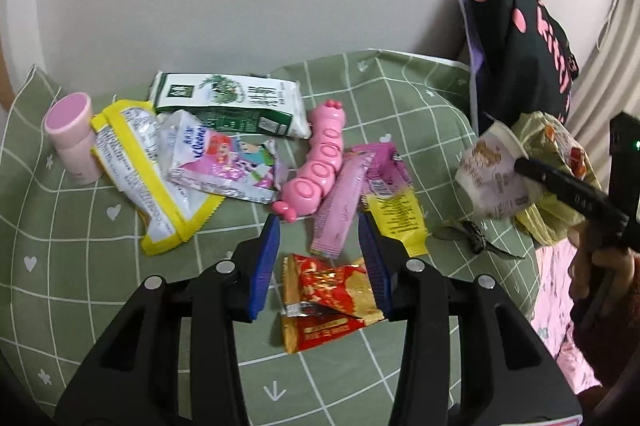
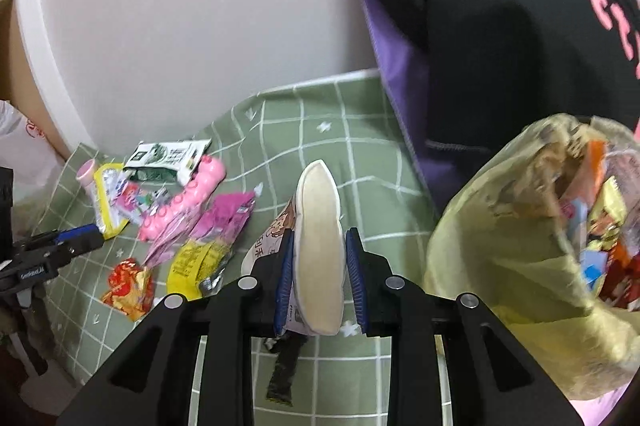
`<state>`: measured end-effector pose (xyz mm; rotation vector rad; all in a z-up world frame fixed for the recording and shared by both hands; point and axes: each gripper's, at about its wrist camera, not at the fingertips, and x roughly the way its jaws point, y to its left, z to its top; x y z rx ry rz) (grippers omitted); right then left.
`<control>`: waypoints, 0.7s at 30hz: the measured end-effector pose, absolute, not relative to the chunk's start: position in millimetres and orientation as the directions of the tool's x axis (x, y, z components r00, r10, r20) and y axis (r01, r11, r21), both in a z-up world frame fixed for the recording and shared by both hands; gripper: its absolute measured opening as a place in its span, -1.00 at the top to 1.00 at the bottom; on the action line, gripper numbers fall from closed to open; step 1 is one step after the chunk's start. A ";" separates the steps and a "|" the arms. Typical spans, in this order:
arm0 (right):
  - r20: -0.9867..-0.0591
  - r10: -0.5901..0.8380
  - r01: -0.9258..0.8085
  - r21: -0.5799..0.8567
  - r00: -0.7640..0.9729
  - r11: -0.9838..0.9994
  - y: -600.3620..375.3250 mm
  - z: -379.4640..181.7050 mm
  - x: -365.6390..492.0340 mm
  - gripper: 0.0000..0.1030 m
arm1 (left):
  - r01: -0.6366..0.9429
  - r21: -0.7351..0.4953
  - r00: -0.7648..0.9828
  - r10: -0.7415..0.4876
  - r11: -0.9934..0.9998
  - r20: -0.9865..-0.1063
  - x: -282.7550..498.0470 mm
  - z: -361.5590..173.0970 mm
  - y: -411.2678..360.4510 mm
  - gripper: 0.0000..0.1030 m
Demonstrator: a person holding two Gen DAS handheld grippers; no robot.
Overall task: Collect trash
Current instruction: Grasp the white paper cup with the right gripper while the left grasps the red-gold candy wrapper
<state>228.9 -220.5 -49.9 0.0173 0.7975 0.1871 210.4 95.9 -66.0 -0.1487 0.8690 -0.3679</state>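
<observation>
Paper cup (image 2: 318, 250) between right jaws

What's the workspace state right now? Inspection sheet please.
Surface: green grid-patterned cloth, rumpled, against a pale wall.
Job's things: squashed printed paper cup; yellowish plastic trash bag, open and part-filled; red-gold foil wrapper; long pink wrapper; yellow-edged foil packet; green-white carton.
Clutter: pink caterpillar-shaped plastic toy; pink cylindrical container; black bag with pink lettering.
Grippers: left hand-held gripper open above the red-gold wrapper; right hand-held gripper shut on the cup beside the trash bag.
Cables: nothing seen.
Surroundings: pink patterned fabric beyond the cloth's edge.
</observation>
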 end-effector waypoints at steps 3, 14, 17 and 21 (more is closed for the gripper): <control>-0.726 0.179 -0.184 0.073 0.664 0.980 -217.0 -55.3 229.2 0.52 | 0.270 -0.267 0.576 -0.377 0.925 -0.725 208.9 -70.4 89.8 0.24; -0.769 0.284 -0.278 0.145 0.572 0.950 -196.8 -85.7 224.3 0.32 | 0.240 -0.267 0.563 -0.357 0.934 -0.745 204.2 -84.7 95.8 0.24; -0.768 0.351 -0.247 0.255 0.536 0.935 -206.0 -89.6 230.6 0.42 | 0.238 -0.294 0.549 -0.378 0.926 -0.745 200.6 -89.1 100.8 0.22; -0.744 0.346 -0.250 0.243 0.572 0.937 -208.1 -75.2 231.4 0.45 | 0.278 -0.336 0.495 -0.434 0.900 -0.753 196.3 -95.6 97.3 0.08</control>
